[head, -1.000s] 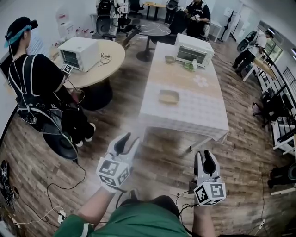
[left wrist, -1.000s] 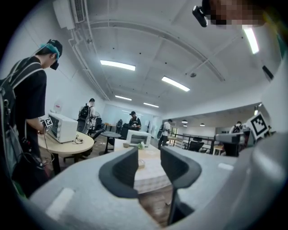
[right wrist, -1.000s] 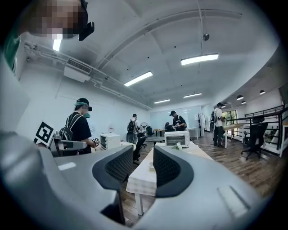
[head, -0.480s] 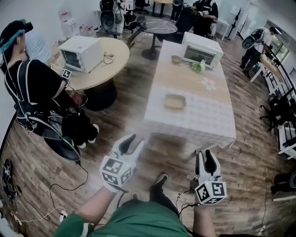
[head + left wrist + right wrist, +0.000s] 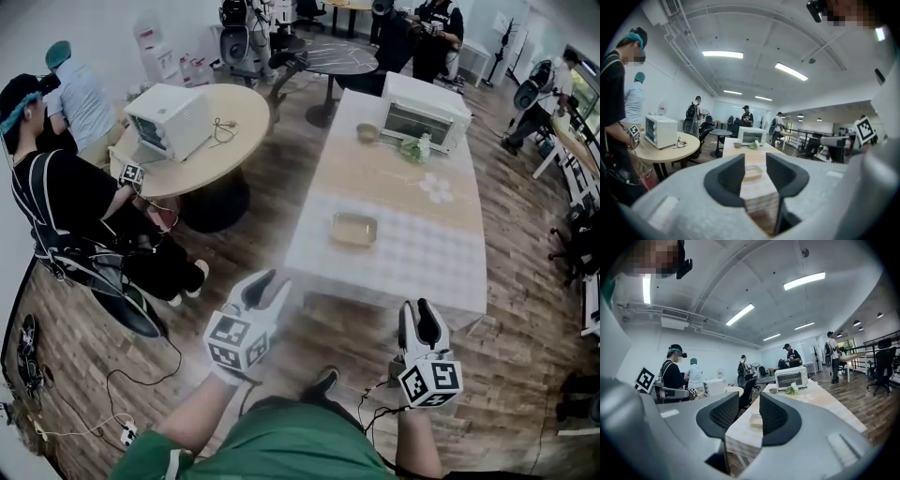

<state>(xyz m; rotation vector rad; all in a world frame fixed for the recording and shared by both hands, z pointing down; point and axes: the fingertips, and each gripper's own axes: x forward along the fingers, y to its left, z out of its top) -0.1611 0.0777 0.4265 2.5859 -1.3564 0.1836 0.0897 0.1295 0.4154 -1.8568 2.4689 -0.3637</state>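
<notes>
While the person stands on the wood floor (image 5: 267,192) a bit short of the long worktop (image 5: 412,258), both claws are just held out in front, pointing at it. Left claw (image 5: 269,281) has its jaws parted by a narrow gap with nothing in it. The left gripper view only shows the worktop's near end and a shallow dish (image 5: 752,172) way off beyond that gap. Same deal for the right claw (image 5: 417,314): jaws a little apart, empty, with the dish lined up far off between them in the right gripper view.

The dish sits alone around the middle of the checked cloth, well apart from both claws. At the far end there's a white toaster oven (image 5: 425,111), with a small bowl (image 5: 367,132) and some leafy greens (image 5: 413,147) just in front of it. Off to the left is a round table (image 5: 230,131), with a person in black (image 5: 66,187) beside it.

My read: this is the approach stage, nothing touched. Everything on that worktop is out of reach, so getting hold of the dish would call for closing in on the near edge first. The jaws would probably need to open wider too.
</notes>
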